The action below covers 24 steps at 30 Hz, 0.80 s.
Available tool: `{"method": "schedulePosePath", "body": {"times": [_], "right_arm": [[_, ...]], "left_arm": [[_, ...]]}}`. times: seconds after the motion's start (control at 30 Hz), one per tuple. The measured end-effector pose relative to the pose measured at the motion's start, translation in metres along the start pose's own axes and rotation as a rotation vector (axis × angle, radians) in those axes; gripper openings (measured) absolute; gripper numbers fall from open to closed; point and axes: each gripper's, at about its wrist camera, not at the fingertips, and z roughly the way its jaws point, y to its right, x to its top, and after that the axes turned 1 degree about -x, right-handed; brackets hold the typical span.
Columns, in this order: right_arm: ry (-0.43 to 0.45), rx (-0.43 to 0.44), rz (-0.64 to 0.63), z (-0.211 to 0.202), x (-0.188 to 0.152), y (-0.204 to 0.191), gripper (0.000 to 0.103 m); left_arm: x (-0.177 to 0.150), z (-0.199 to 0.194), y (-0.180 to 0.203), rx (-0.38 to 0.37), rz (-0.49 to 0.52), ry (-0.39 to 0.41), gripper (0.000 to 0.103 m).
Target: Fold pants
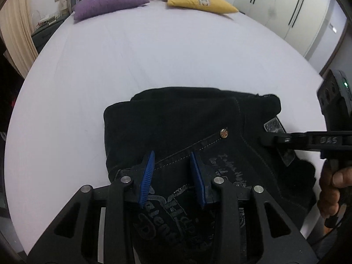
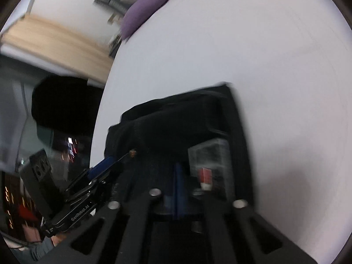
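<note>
Folded black pants (image 1: 187,127) lie on a white bed (image 1: 154,55), the left gripper (image 1: 173,176) spread above them. Only the right wrist view shows the right gripper (image 2: 178,189) pressed together, a red tag (image 2: 205,176) at two o'clock.

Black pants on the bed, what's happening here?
A person holds a two-finger gripper in each hand over black denim pants, already folded into a compact bundle on the pale lilac bed sheet. The left gripper hangs above the embroidered pocket, its blue pads apart and nothing pinched between them. The right gripper is shut, its tip at the waistband by the clear plastic tag; whether it pinches fabric is unclear. A purple pillow and a yellow pillow sit at the bed's far end.
</note>
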Motion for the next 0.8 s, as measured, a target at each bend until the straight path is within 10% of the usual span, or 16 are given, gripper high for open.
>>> {"method": "schedulePosePath", "body": {"times": [0.8], "right_arm": [[0.109, -0.071, -0.017, -0.017, -0.049, -0.003, 0.0]], "left_arm": [[-0.036, -0.039, 0.003, 0.039, 0.016, 0.007, 0.032]]}}
